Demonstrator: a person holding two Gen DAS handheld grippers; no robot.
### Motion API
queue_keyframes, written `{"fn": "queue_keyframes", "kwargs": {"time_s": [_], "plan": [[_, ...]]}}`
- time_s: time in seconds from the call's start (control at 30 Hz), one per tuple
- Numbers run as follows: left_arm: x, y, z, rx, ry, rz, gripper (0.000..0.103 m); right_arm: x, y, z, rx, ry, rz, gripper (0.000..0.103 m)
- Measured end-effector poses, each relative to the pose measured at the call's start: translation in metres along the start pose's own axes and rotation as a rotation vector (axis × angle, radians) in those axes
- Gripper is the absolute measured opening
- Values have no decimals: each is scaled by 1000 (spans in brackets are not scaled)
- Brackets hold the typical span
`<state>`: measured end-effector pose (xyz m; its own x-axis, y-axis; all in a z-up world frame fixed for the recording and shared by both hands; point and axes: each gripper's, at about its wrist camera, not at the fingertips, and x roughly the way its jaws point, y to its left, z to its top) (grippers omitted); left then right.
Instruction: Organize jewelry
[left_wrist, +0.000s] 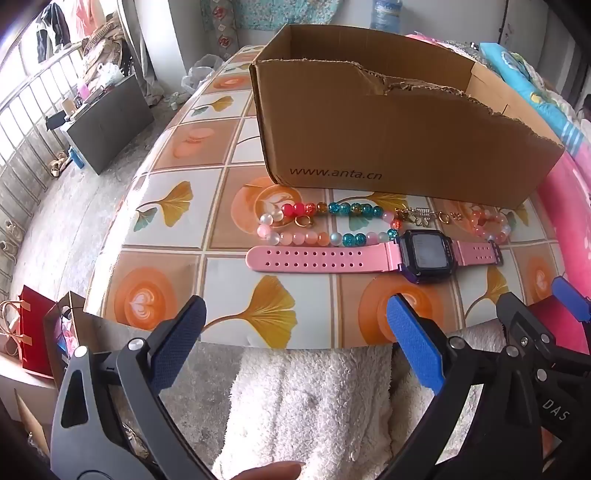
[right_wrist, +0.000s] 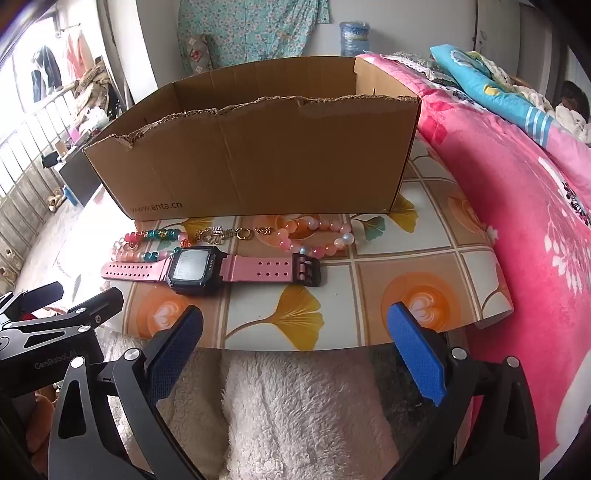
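- Left gripper (left_wrist: 293, 345) and right gripper (right_wrist: 295, 347) both hung at the near edge of the table (right_wrist: 399, 269), jaws spread wide, nothing between them.
- Jewelry lay in a row before the cardboard box (right_wrist: 258, 155): pink watch (right_wrist: 207, 271), multicoloured bead strand (left_wrist: 325, 225), pink bead bracelet (right_wrist: 317, 236), small gold pieces (right_wrist: 225, 233).
- Risk, judged: the watch strap lay touching the bead strand; a grip on one could drag the other.
- Risk, judged: the gold pieces were small and flat; wide jaws could miss or flick them.
- Legible: "www.anta.cn" on the box; "GenRobot.AI" and "DAS" on the gripper bodies.
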<state>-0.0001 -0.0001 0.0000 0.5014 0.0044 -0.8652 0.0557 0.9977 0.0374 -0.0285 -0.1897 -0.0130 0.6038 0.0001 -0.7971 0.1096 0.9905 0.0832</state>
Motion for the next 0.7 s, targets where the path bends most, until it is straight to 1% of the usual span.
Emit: {"fn": "queue_keyframes", "kwargs": {"time_s": [0.3,0.53,0.7], "plan": [[0,0,0,-2,3,-6,95,4,2,0,0,12,-5,98],[3,3,-2,-3,21,-11,95,3,3,0,-3,9,-13,98],[6,0,-4,2,15,-13,95,2,2,0,-1,11,-12,98]]}}
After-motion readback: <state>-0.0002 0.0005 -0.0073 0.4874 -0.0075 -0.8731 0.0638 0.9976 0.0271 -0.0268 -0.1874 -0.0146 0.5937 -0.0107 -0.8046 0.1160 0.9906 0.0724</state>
